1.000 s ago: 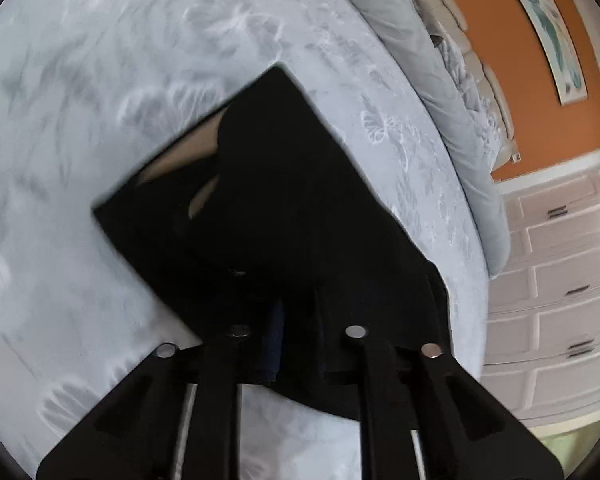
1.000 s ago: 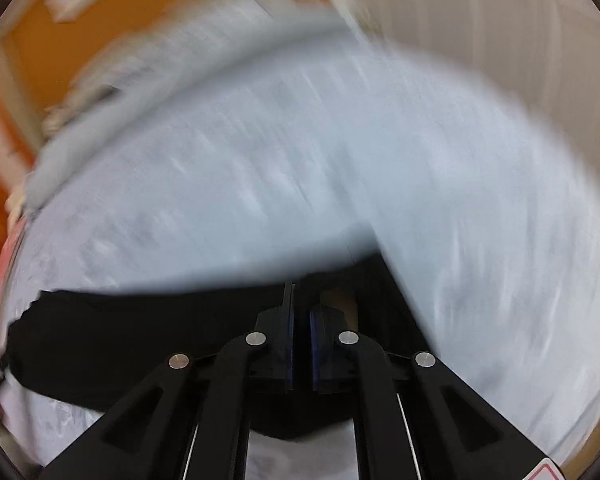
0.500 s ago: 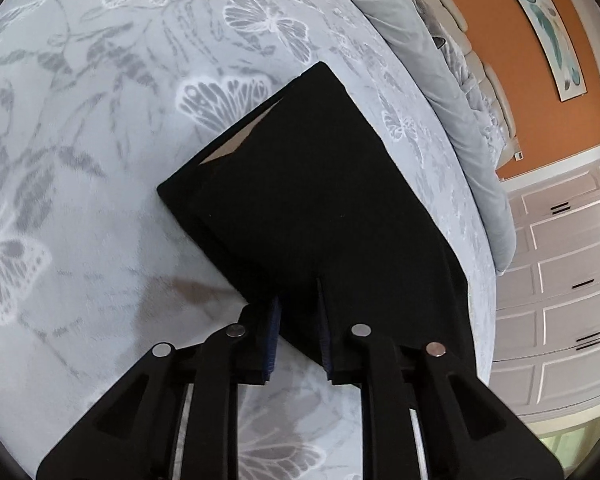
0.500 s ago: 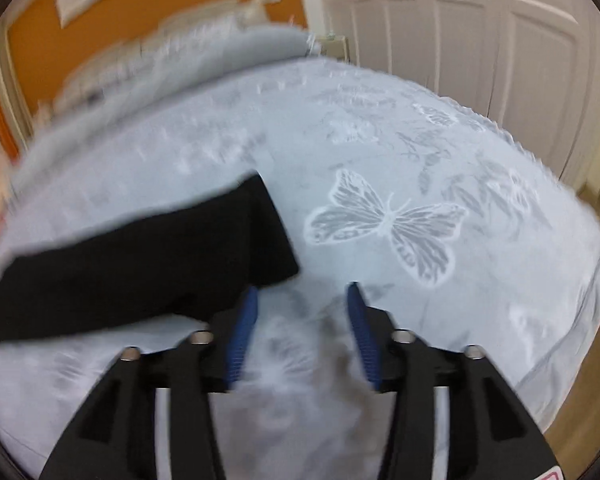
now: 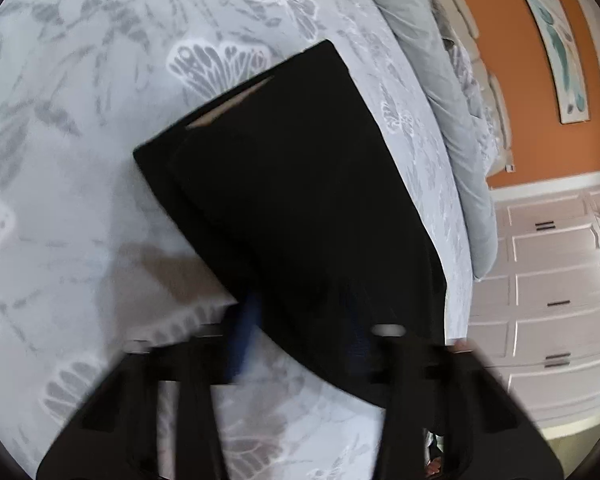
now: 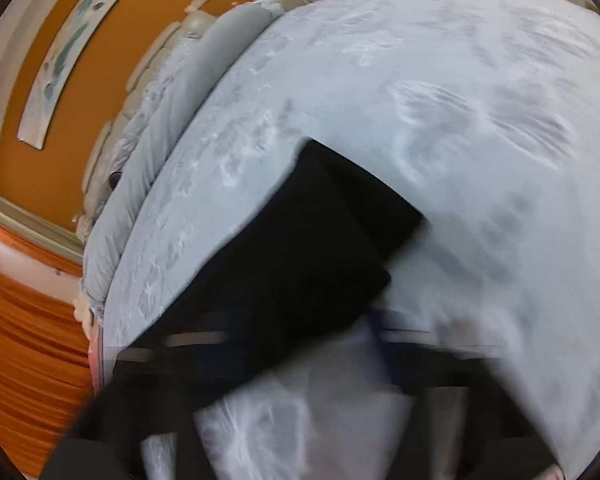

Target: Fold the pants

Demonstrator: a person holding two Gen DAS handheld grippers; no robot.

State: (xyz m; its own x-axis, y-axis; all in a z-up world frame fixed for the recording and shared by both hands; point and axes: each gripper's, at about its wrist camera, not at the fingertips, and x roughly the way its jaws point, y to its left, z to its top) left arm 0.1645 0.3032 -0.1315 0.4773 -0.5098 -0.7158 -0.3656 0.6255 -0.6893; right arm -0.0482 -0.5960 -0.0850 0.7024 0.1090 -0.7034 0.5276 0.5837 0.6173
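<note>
Black pants (image 5: 292, 200) lie folded in a long flat stack on the grey butterfly-print bedspread (image 5: 80, 80). A pale inner lining shows at their far end. My left gripper (image 5: 300, 332) is open, blurred, with the near edge of the pants between its spread fingers. In the right wrist view the pants (image 6: 292, 264) run from lower left to the middle. My right gripper (image 6: 300, 360) is open and blurred, its fingers wide apart over the near edge of the pants.
A rolled grey duvet (image 5: 440, 80) and pillows lie along the head of the bed. An orange wall with a framed picture (image 5: 556, 40) stands behind. White cabinet doors (image 5: 552, 280) stand beside the bed. An orange curtain (image 6: 28, 340) hangs at the left.
My left gripper has opened and let go of the pants. My right gripper, open half a second ago beside the pants, has swung back over their near edge. The pants lie flat.
</note>
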